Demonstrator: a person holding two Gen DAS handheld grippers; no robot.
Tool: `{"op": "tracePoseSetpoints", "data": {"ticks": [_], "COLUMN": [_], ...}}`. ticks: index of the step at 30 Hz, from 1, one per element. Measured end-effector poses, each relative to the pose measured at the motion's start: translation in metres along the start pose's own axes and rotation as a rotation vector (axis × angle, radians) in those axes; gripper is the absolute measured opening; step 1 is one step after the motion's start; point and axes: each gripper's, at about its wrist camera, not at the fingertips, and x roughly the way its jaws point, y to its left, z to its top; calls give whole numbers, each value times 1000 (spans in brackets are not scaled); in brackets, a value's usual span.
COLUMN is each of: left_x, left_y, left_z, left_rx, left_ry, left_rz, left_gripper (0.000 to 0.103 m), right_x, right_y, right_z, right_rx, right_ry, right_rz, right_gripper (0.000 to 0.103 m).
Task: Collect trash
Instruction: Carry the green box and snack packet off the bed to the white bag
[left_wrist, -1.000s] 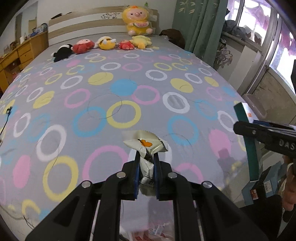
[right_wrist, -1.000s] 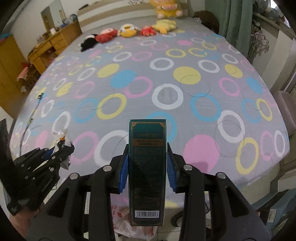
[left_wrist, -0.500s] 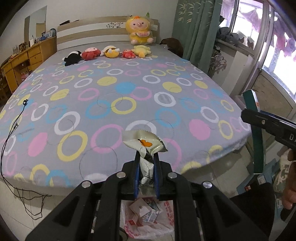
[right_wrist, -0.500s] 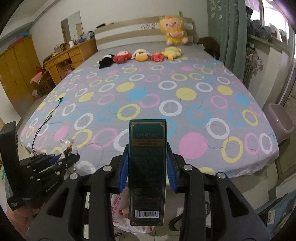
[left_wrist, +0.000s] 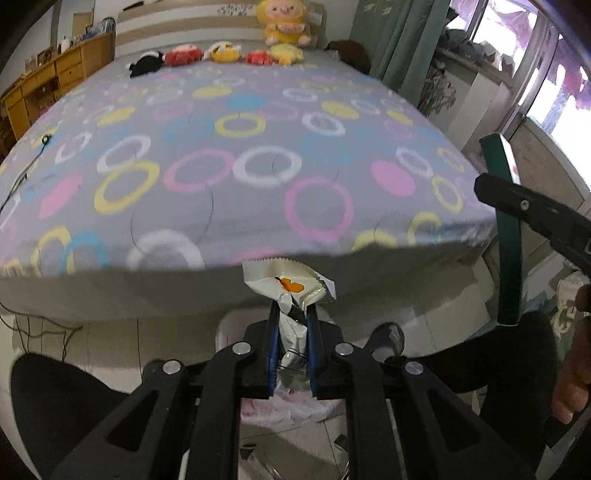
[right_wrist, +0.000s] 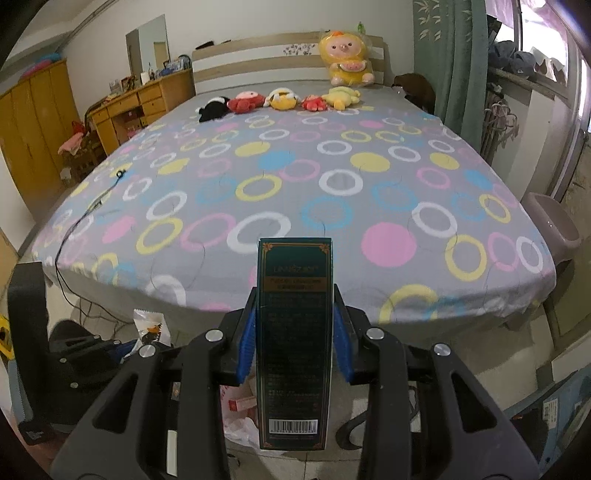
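My left gripper (left_wrist: 291, 314) is shut on a crumpled white snack wrapper (left_wrist: 288, 284) with an orange mark. It hangs past the foot of the bed, above a white bin lined with a plastic bag (left_wrist: 284, 406). My right gripper (right_wrist: 294, 306) is shut on a tall dark green carton (right_wrist: 294, 332) with a barcode at its near end. In the left wrist view that carton (left_wrist: 504, 229) stands upright at the right. In the right wrist view the wrapper (right_wrist: 149, 326) and left gripper (right_wrist: 147, 341) sit low at the left, and the bag of trash (right_wrist: 240, 417) lies below.
The bed (right_wrist: 295, 184) with a grey sheet of coloured rings fills both views, plush toys (right_wrist: 280, 99) along its headboard. A black cable (right_wrist: 70, 229) trails over its left edge. A pink stool (right_wrist: 554, 225) stands right; wooden desk (right_wrist: 140, 107) and wardrobe left. A person's dark legs (left_wrist: 509, 354) flank the bin.
Both grippers have drawn back from over the bed to beyond its foot edge, each with its item still held. The floor and the lined bin have come into view below them.
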Motion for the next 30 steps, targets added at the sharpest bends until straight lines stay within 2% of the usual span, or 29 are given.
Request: {"op": "tracePoseSetpoints", "data": {"ticks": [9, 19, 24, 30], "left_x": [37, 89, 106, 126], "left_y": [-1, 9, 11, 23], "left_z": [-27, -59, -71, -78], "left_rx": [0, -36, -19, -58], "left_ry": [68, 184, 230, 268], "left_rz": [28, 65, 81, 100], "left_gripper": [13, 13, 13, 13], "right_x": [26, 69, 96, 124], "right_y": [13, 20, 19, 18], "right_z": [-37, -68, -84, -93], "right_rx": [-25, -27, -25, -7], "right_ry": [43, 86, 141, 207], "right_rz": [8, 51, 72, 89], "right_gripper": [35, 35, 35, 35]}}
